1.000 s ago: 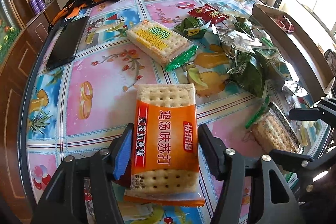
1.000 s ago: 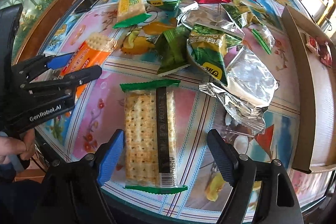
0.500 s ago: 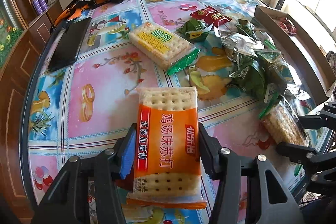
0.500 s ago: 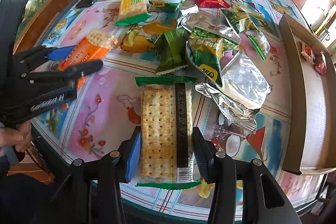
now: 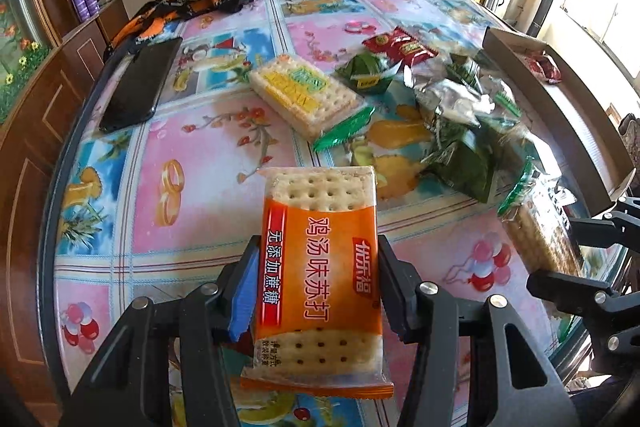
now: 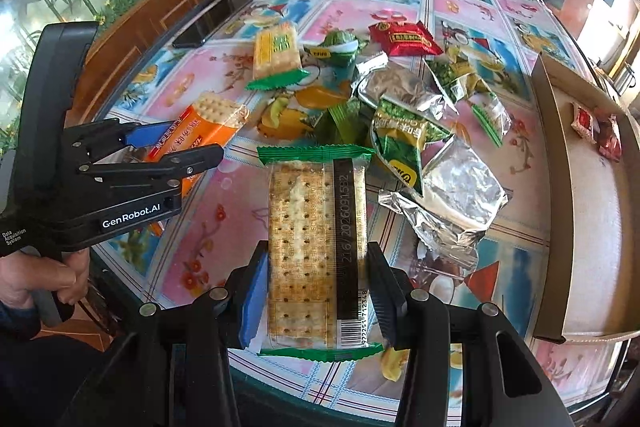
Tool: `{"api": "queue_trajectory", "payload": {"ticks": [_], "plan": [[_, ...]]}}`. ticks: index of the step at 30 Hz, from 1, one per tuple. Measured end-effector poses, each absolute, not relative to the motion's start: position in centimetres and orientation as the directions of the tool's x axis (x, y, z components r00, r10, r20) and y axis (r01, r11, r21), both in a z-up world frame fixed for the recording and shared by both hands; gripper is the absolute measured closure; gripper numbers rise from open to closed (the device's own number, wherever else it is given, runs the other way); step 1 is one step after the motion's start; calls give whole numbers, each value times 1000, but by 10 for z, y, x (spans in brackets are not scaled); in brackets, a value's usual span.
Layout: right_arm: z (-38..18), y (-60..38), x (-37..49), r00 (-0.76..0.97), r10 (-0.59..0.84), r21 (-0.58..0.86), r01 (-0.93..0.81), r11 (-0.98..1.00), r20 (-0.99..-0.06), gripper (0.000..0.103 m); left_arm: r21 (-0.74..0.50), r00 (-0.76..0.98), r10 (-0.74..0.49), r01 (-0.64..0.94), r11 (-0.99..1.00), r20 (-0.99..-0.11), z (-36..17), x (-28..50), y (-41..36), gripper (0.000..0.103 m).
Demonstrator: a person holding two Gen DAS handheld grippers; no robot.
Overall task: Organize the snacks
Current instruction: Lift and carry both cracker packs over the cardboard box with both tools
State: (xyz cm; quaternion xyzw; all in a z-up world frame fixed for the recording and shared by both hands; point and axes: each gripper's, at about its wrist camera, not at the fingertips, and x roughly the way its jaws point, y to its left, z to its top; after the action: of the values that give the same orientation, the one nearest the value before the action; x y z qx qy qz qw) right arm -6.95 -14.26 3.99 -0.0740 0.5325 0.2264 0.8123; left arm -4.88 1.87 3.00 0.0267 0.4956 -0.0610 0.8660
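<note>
My left gripper (image 5: 318, 287) is shut on an orange cracker pack (image 5: 320, 267), held just above the table; the pack also shows in the right wrist view (image 6: 200, 131). My right gripper (image 6: 318, 291) is shut on a green-edged cracker pack (image 6: 316, 243), which also shows in the left wrist view (image 5: 540, 227). A yellow-green cracker pack (image 5: 308, 95) lies further back on the table. A pile of green and silver snack bags (image 6: 420, 131) lies to the right, with a red packet (image 6: 404, 39) behind it.
A cardboard box (image 6: 552, 163) with small red packets (image 6: 596, 127) stands at the table's right edge. A black phone (image 5: 140, 83) lies at the far left, with a folded cloth (image 5: 200, 3) behind it. The round table has a colourful cover (image 5: 200, 167).
Both grippers have closed on their cracker packs and lifted them slightly. The right gripper moved forward around its pack before closing.
</note>
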Motion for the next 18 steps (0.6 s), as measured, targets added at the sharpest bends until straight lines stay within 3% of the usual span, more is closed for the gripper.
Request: {"api": "queue_trajectory", "payload": {"ticks": [8, 18], "plan": [[61, -151, -73, 386, 318, 116, -464, 878, -866, 53, 9, 547, -81, 161, 987, -833, 51, -50, 4, 51], [84, -200, -65, 442, 322, 176, -339, 924, -837, 53, 34, 577, -99, 216, 976, -811, 70, -44, -25, 51]]}}
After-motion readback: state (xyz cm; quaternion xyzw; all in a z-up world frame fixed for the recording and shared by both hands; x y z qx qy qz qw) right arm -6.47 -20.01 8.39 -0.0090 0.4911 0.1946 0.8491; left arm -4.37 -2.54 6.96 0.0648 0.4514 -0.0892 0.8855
